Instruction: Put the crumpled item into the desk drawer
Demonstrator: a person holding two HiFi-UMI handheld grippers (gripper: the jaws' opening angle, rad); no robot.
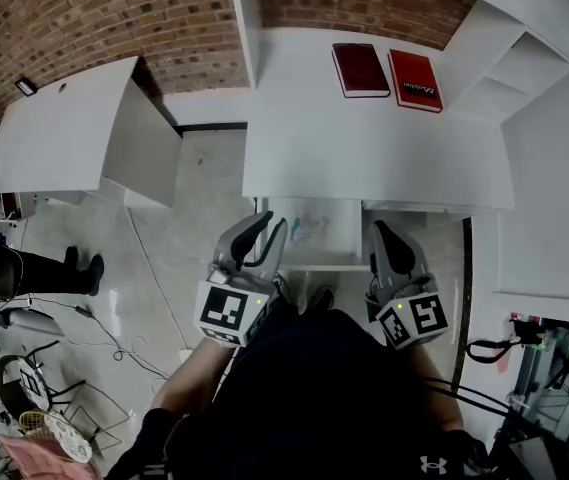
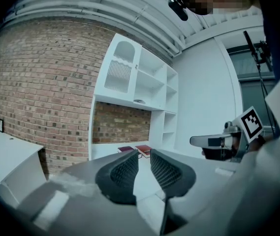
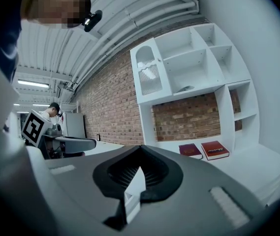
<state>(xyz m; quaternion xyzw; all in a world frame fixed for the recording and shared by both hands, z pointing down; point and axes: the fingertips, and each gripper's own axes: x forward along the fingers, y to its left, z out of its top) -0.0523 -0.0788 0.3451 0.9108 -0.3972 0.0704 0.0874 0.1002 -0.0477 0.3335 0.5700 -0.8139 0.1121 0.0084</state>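
The left gripper's (image 2: 143, 157) jaws stand spread with only air between their ribbed pads, while the right gripper's (image 3: 139, 149) jaws are pressed together at the tips and pinch nothing; both are held close to the person's body, short of the white surface (image 1: 384, 153). Just ahead of them the desk drawer (image 1: 356, 230) stands pulled out under the surface's front edge, and in it lies the crumpled item (image 1: 302, 226), a small pale scrap with a faint teal tinge, too dim for its folds to show. Farther back on the surface, two red books (image 1: 361, 69) lie side by side.
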